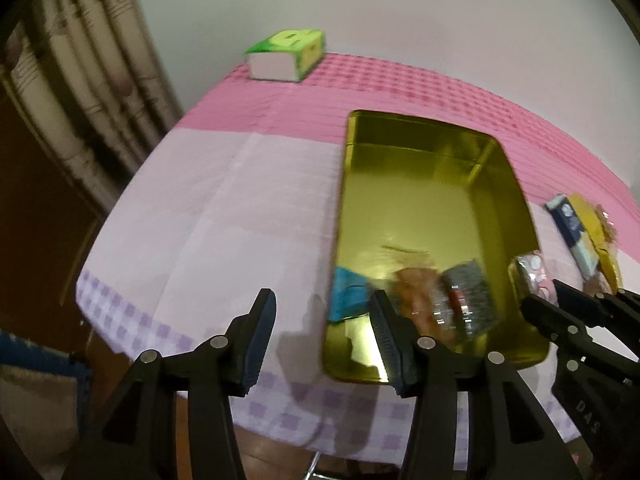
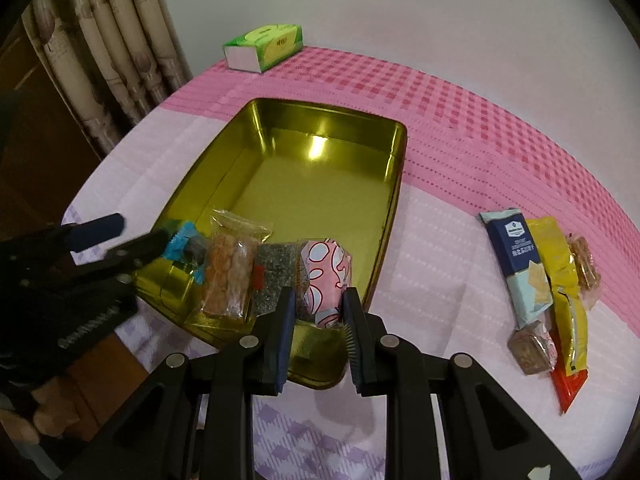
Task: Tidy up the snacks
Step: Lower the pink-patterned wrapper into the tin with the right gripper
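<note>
An open gold tin [image 2: 320, 168] lies on the pink checked tablecloth. Along its near end sit a blue packet [image 2: 180, 244], a clear packet of orange pieces [image 2: 228, 276] and a dark speckled packet [image 2: 272, 276]. My right gripper [image 2: 318, 320] is shut on a pink-and-white patterned packet [image 2: 328, 272], held over the tin's near right end beside the dark packet; whether it rests on the tin floor I cannot tell. My left gripper [image 1: 324, 320] stands open with nothing between its fingers, over the tin's near left rim [image 1: 340, 200]. It also shows in the right wrist view as the left gripper [image 2: 128, 240] by the blue packet.
Loose snacks lie right of the tin: a navy-and-pale-blue packet [image 2: 520, 264], a yellow packet [image 2: 560, 280], a small brown block [image 2: 532, 344] and a clear cookie packet [image 2: 586, 268]. A green tissue box [image 2: 264, 46] stands at the far edge. Curtains [image 2: 112, 60] hang left; the table's front edge is close.
</note>
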`<state>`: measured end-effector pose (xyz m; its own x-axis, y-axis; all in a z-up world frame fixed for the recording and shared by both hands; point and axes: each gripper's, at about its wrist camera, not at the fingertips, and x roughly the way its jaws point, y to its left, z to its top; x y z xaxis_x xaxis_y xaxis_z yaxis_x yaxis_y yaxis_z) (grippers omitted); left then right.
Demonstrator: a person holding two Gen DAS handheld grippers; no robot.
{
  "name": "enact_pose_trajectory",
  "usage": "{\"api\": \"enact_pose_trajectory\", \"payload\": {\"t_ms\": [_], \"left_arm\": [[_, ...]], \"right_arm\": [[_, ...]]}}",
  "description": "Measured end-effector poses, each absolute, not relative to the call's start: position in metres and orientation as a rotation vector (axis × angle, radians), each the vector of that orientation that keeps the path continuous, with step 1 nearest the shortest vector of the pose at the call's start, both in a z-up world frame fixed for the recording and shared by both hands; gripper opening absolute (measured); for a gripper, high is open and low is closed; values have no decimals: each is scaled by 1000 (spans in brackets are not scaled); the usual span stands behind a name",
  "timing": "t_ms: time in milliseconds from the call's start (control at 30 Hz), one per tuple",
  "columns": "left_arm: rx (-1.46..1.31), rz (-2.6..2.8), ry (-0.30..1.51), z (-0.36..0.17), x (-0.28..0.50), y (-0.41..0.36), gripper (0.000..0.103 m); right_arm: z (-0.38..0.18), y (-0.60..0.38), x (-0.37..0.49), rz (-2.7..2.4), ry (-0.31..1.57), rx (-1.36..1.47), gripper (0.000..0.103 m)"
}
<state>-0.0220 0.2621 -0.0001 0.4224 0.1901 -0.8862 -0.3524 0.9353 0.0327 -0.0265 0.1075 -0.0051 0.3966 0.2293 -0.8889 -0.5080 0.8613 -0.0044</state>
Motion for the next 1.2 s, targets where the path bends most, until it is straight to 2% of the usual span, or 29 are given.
{"api": "enact_pose_trajectory", "payload": {"t_ms": [767,1200], "left_arm": [[-225,416,1095,-6,-28,284,56],[-224,422,1102,-6,-28,286,57]], "right_arm": [[-32,124,-25,445,1088,-368,21],[-35,120,-23,478,1131,-296,22]]}}
